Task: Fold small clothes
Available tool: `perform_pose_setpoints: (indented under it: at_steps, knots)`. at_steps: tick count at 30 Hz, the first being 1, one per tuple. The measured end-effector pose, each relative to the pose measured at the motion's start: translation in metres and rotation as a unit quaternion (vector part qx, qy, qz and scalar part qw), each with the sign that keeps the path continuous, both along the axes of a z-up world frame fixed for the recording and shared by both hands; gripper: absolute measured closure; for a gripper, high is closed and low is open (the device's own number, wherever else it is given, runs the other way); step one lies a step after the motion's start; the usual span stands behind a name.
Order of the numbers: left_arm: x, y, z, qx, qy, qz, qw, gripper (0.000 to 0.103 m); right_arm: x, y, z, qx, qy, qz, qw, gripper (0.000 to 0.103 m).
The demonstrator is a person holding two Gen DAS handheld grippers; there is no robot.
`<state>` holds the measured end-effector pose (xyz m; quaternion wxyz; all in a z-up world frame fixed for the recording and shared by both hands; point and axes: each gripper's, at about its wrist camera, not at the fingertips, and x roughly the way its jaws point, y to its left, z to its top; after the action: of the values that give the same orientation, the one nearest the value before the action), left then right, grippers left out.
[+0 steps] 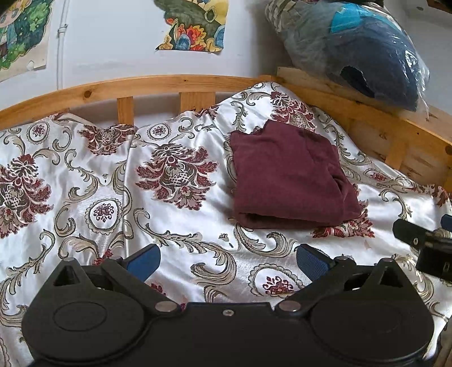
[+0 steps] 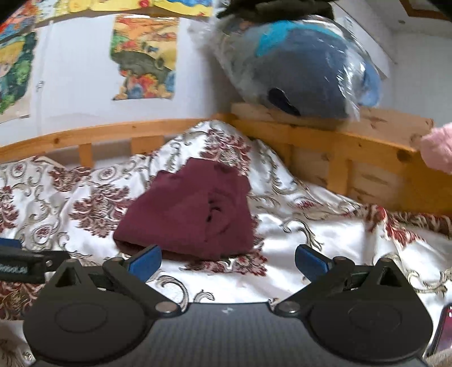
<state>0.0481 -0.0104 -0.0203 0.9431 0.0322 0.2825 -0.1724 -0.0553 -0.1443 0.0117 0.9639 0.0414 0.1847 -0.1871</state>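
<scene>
A maroon garment (image 1: 291,177) lies folded into a thick rectangle on the patterned satin bedspread (image 1: 113,180), right of centre and ahead of my left gripper. It also shows in the right wrist view (image 2: 192,214), just beyond the fingertips. My left gripper (image 1: 227,261) is open and empty, hovering over the bedspread short of the garment. My right gripper (image 2: 227,259) is open and empty, its left finger (image 2: 145,261) close to the garment's near edge. The right gripper's body shows at the right edge of the left wrist view (image 1: 423,242).
A wooden bed rail (image 1: 180,84) runs along the far side and right corner. A blue plush in a plastic bag (image 1: 364,50) rests on the rail corner. Posters (image 1: 195,25) hang on the wall. Something pink (image 2: 438,149) sits at the right.
</scene>
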Motion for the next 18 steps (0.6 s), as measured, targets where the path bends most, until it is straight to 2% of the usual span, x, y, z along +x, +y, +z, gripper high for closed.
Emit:
perform_pose_setpoints:
  at_steps: [18]
  knots:
    - [-0.0003, 0.0001, -0.0045, 0.008, 0.002, 0.000, 1.0000, 0.001, 0.0000, 0.0037, -0.0011, -0.006, -0.004, 0.011, 1.000, 0.000]
